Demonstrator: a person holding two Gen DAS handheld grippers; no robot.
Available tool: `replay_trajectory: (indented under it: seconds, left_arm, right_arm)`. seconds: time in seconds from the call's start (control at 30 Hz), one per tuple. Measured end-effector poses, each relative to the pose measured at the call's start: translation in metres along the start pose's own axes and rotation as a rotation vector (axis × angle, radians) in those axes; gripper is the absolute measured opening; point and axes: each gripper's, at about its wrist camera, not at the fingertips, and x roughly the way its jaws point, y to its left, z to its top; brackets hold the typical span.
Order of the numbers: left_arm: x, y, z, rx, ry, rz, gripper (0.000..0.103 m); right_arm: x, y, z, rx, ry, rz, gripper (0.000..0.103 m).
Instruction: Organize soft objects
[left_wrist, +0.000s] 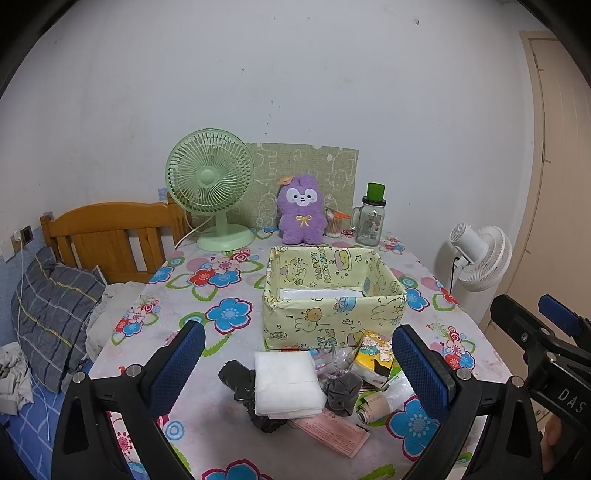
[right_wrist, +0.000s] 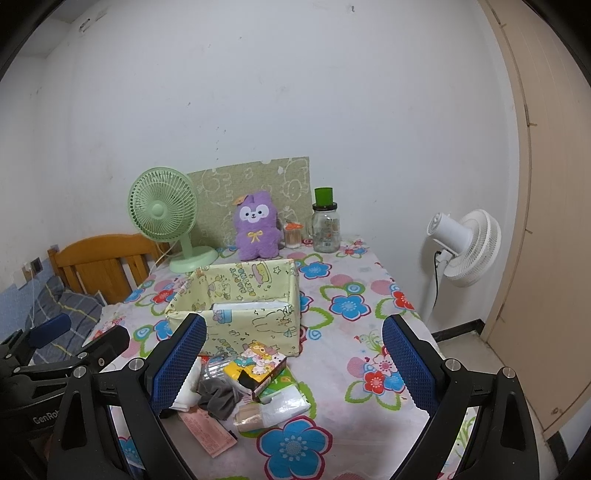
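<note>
A pile of small soft things lies on the flowered tablecloth in front of a yellow cartoon-print box (left_wrist: 328, 317) (right_wrist: 255, 325). In it are a folded white cloth (left_wrist: 288, 384), a black cloth (left_wrist: 240, 384), a grey scrunchie (left_wrist: 341, 391) (right_wrist: 218, 395), a yellow tissue pack (left_wrist: 373, 354) (right_wrist: 258, 365), a beige roll (left_wrist: 373, 408) (right_wrist: 251, 419) and a pink paper slip (left_wrist: 332, 432) (right_wrist: 207, 435). My left gripper (left_wrist: 299, 369) hovers open above the pile. My right gripper (right_wrist: 295, 362) is open too, to the right of the pile, holding nothing. A purple plush toy (left_wrist: 302, 210) (right_wrist: 256, 230) stands behind the box.
At the table's back stand a green desk fan (left_wrist: 210, 188) (right_wrist: 164, 218), a glass jar with a green lid (left_wrist: 371, 218) (right_wrist: 325, 225) and a cotton-swab pot (left_wrist: 334, 223). A white floor fan (left_wrist: 480, 254) (right_wrist: 465, 247) stands right; a bed with a wooden headboard (left_wrist: 110, 236) lies left.
</note>
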Motion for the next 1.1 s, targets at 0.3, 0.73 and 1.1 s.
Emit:
replay_trajectory:
  seconds: [0.3, 0.73, 1.1]
  left_arm:
    - [0.018, 0.002, -0.004, 0.013, 0.035, 0.008, 0.101]
    - [0.052, 0.006, -0.016, 0.015, 0.106, -0.007, 0.099]
    - [0.093, 0.014, -0.025, 0.001, 0.191, -0.007, 0.097]
  right_arm:
    - [0.019, 0.004, -0.002, 0.005, 0.029, 0.0, 0.098]
    - [0.059, 0.009, -0.01, 0.005, 0.098, 0.01, 0.098]
    - [0.101, 0.019, -0.018, 0.001, 0.177, 0.027, 0.097]
